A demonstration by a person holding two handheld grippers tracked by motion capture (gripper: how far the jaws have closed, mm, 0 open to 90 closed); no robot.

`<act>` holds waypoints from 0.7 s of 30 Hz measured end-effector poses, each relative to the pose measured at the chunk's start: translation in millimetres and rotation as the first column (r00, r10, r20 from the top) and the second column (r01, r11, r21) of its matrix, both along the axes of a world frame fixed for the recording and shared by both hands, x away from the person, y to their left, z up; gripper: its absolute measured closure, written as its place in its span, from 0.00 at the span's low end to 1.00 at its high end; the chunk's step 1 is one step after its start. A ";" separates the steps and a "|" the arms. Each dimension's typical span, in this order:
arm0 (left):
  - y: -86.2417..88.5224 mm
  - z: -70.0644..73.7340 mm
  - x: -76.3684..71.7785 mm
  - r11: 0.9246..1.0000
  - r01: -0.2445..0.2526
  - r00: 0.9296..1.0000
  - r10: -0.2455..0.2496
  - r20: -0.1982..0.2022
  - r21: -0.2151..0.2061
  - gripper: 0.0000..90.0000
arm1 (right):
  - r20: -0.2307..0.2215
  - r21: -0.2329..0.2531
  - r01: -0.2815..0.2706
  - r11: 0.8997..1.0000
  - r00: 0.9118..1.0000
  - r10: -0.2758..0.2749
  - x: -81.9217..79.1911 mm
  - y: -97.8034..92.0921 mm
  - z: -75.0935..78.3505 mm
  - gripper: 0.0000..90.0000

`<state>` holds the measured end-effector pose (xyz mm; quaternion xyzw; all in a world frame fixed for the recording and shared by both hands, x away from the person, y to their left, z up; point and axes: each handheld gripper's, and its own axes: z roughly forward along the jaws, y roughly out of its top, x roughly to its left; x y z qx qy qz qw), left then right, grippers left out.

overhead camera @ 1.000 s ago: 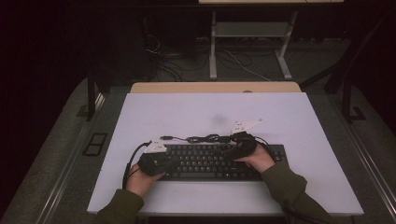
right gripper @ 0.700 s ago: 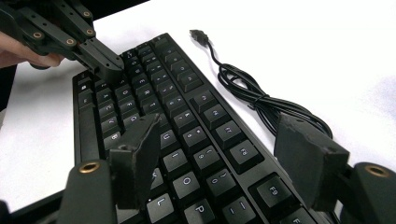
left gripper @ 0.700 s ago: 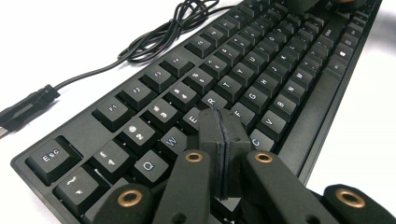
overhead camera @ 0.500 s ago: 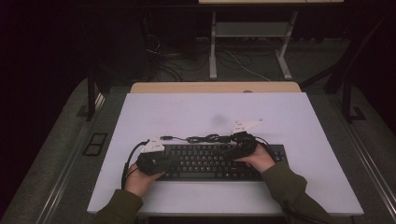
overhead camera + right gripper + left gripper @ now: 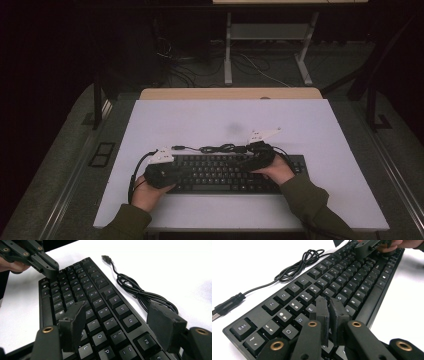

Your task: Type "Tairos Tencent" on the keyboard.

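keyboard: matt black plastic | table: smooth white

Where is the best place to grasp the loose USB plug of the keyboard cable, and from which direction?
Probably the USB plug itself, by its black moulded body: it lies flat on the white table, apart from the keyboard. Come from above, jaws across its narrow sides, perhaps with the open right gripper.

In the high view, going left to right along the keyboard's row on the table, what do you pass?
Left gripper over the keyboard's left end → bare middle keys of the keyboard → right gripper over its right part → the keyboard's uncovered right end.
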<state>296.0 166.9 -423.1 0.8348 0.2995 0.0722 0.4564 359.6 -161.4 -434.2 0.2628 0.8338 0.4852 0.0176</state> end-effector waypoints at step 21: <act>-19.6 -1.4 -8.1 0.992 0.129 0.991 -0.128 -0.035 0.017 0.99 | 0.001 -0.002 -0.001 1.000 1.000 0.001 0.0 -0.7 0.8 0.35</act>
